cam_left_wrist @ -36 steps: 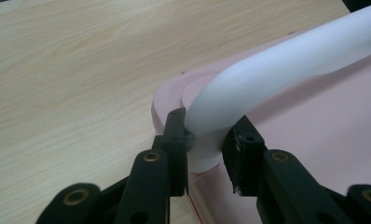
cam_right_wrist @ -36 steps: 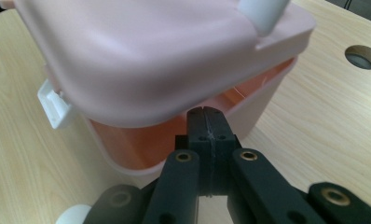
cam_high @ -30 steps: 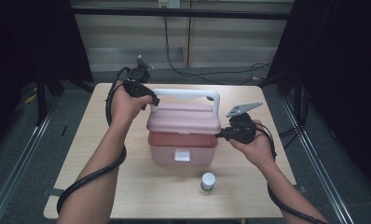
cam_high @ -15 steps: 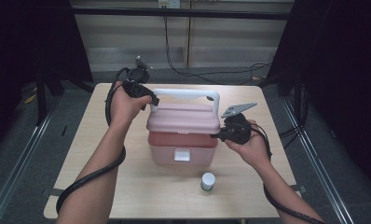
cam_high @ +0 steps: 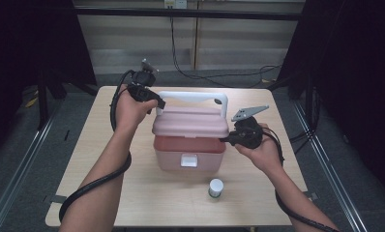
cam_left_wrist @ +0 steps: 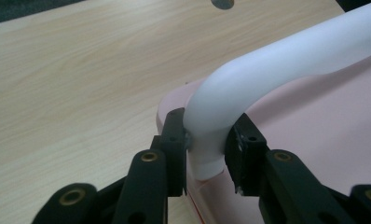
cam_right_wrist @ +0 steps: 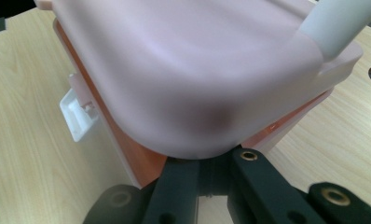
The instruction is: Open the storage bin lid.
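A pink box with a paler pink lid and a white arched handle stands mid-table. My left gripper holds the handle's left end near its foot. In the left gripper view its jaws have just been opening a little, with the handle still between them and touching both pads. My right gripper is shut, its tips tucked under the lid's front right corner. In the right gripper view the jaws vanish beneath the lid, which sits slightly above the orange-red box wall.
A white latch hangs on the box's front face. A small jar with a white cap stands on the wooden table in front of the box. Cables trail from both grippers along the forearms.
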The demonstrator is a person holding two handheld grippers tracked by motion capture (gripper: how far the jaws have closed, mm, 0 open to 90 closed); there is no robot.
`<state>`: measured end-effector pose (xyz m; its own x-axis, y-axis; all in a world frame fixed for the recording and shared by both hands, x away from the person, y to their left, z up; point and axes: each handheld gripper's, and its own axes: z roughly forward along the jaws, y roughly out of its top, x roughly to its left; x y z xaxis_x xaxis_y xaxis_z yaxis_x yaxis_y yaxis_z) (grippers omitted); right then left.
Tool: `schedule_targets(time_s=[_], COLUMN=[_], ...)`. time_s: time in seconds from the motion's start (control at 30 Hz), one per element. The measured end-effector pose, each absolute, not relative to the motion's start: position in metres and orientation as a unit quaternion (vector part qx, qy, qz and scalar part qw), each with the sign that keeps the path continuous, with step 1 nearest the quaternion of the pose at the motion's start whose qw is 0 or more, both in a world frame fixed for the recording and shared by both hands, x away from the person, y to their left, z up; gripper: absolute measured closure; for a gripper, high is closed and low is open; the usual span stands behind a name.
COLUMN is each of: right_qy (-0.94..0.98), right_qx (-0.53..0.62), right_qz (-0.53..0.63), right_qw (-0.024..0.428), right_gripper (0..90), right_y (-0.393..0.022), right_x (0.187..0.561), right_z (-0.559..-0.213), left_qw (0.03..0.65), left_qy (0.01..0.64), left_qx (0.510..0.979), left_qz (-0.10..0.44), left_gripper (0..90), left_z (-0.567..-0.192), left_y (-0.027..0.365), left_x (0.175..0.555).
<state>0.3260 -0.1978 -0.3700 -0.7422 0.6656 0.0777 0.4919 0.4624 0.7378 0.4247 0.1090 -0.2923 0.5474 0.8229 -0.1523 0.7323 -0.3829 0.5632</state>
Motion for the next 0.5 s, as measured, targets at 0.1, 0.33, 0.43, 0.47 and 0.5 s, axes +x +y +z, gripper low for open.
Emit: schedule_targets(time_s=[0.1, 0.33, 0.43, 0.47, 0.5], right_qy=[0.848, 0.848, 0.849, 0.849, 0.849], right_qx=[0.341, 0.338, 0.340, 0.338, 0.338], right_qz=[0.390, 0.391, 0.388, 0.390, 0.389], right_qw=[0.112, 0.115, 0.117, 0.116, 0.118], right_gripper=[90.0, 90.0, 90.0, 90.0, 90.0], right_y=[-0.197, -0.198, -0.197, -0.197, -0.197], right_x=[0.326, 0.326, 0.326, 0.326, 0.327], right_z=[-0.370, -0.369, -0.368, -0.368, -0.367], left_qw=[0.301, 0.301, 0.302, 0.303, 0.301], left_qy=[0.466, 0.470, 0.471, 0.472, 0.470], left_qx=[0.828, 0.826, 0.825, 0.825, 0.826], left_qz=[0.082, 0.073, 0.072, 0.071, 0.072], left_gripper=[65.6, 56.6, 53.9, 52.6, 50.5], left_z=[-0.292, -0.294, -0.294, -0.294, -0.294], left_y=[0.110, 0.116, 0.120, 0.122, 0.123], left_x=[0.424, 0.422, 0.419, 0.418, 0.418])
